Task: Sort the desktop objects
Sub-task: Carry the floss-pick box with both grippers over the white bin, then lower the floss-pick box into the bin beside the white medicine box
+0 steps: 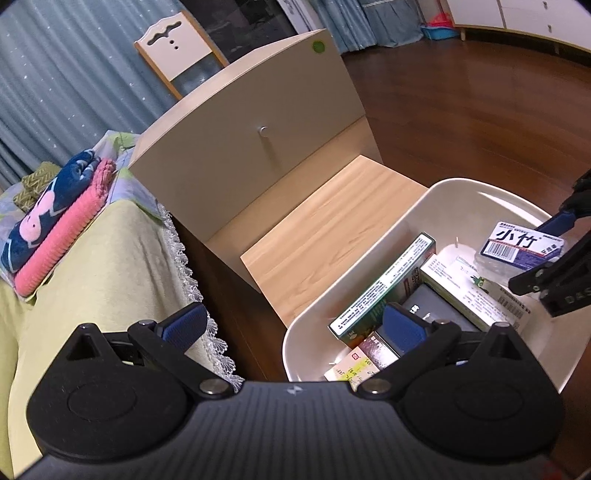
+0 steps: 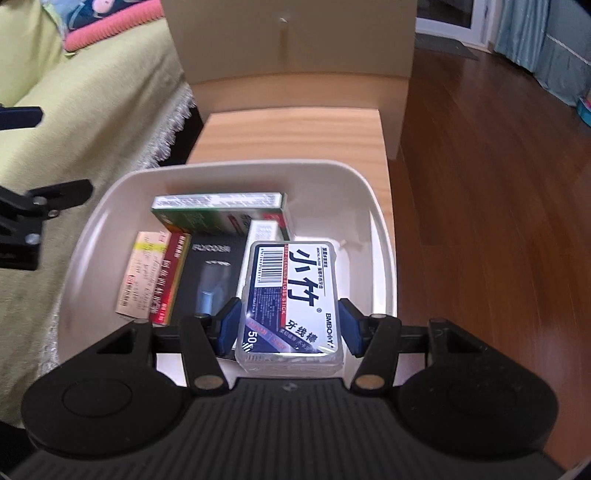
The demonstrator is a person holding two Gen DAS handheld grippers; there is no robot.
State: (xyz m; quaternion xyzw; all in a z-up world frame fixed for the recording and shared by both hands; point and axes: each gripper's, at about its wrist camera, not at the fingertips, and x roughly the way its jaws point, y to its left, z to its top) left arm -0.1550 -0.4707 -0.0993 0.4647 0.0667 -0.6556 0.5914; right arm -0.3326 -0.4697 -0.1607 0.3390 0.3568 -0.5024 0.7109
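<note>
Wooden counter point(image 1: 332, 229) carries white bin point(image 2: 236, 173); boxes collected inside (sorting spot, I judge). Right tool point(image 2: 288, 326) clamps floss-pick box point(image 2: 291, 295) by its 2 sides, held over the bin. Left tool point(image 1: 291, 325) gapes wide, holding nothing.

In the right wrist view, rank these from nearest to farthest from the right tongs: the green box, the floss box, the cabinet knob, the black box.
1. Floss box: clamped in the right tongs, over the white bin.
2. Black box: in the bin, just left of the floss box.
3. Green box: at the bin's far side.
4. Cabinet knob: on the panel beyond the bin, top of view.
</note>
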